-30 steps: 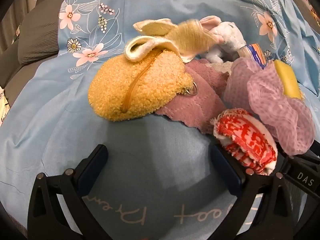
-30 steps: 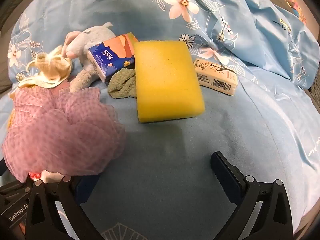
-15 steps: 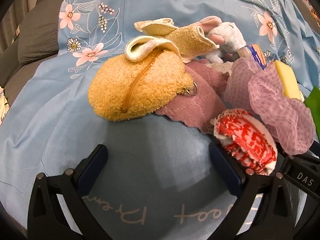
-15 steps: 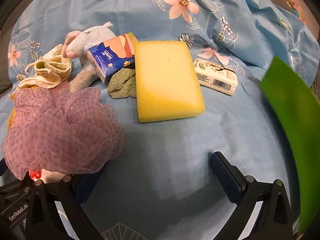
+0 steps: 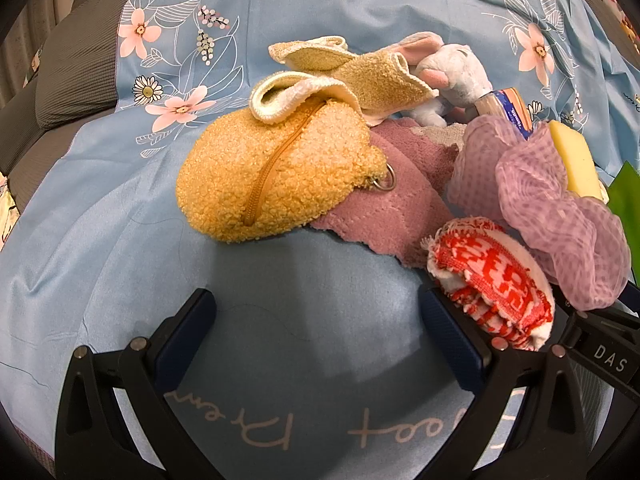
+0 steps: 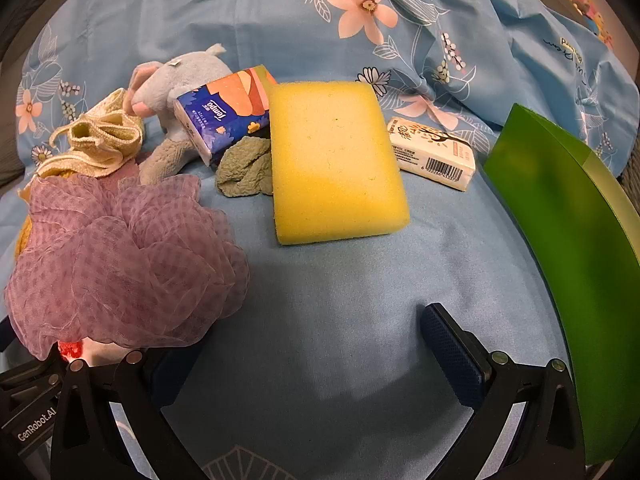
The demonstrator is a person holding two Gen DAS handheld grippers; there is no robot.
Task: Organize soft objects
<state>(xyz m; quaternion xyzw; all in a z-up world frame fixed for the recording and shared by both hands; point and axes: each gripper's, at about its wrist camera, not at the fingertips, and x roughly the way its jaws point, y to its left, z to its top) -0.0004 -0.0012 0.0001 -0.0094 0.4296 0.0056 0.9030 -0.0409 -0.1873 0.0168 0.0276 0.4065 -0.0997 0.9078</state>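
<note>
We're looking at the sponge [image 6: 334, 160] lying straight ahead of our R gripper [image 6: 320, 344], long axis running away from us (fingers spread wide, empty). L gripper [image 5: 320, 332], also wide w/ nothing, is facing the pouch [image 5: 276, 176]; R is nearer the sponge.

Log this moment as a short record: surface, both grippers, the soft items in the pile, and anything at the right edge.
surface: blue floral bedsheet
left gripper: open, empty, low over the sheet
right gripper: open, empty
pile, left view: fuzzy yellow zip pouch on mauve cloth; red-and-white patterned cloth; cream knitted cloth
pile, right view: purple mesh bath pouf; yellow rectangular sponge; grey plush toy; blue tissue pack; white tissue pack; green crumpled rag
right edge: green panel, identity unclear
</note>
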